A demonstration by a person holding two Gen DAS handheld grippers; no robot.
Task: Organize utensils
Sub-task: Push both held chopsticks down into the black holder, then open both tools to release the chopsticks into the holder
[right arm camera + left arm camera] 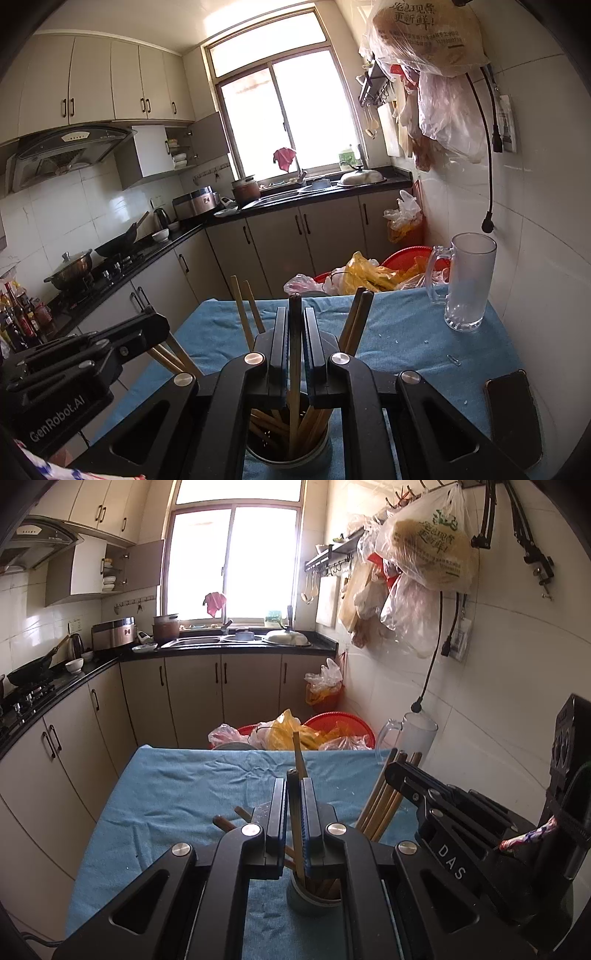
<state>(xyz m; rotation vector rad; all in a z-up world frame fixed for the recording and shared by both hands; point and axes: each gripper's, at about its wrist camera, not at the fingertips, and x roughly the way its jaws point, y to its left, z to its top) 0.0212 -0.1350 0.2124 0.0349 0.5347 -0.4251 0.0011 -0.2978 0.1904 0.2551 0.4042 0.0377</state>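
A round cup (307,904) (288,457) stands on the blue cloth (184,794) (406,332), with several wooden chopsticks (314,421) fanned out inside it. My left gripper (294,781) is shut on a light wooden chopstick (297,749) directly above the cup, its lower end down among the others. My right gripper (294,310) is shut on a dark-tipped chopstick (294,332) whose lower end also reaches into the cup. Each gripper shows in the other's view, the right gripper (397,771) close on the right and the left gripper (157,321) on the left.
A glass mug (467,280) (413,734) stands at the table's far right by the tiled wall. A dark phone (513,410) lies near the right edge. Red basins with plastic bags (295,734) sit beyond the far edge. A stove counter (110,266) runs along the left.
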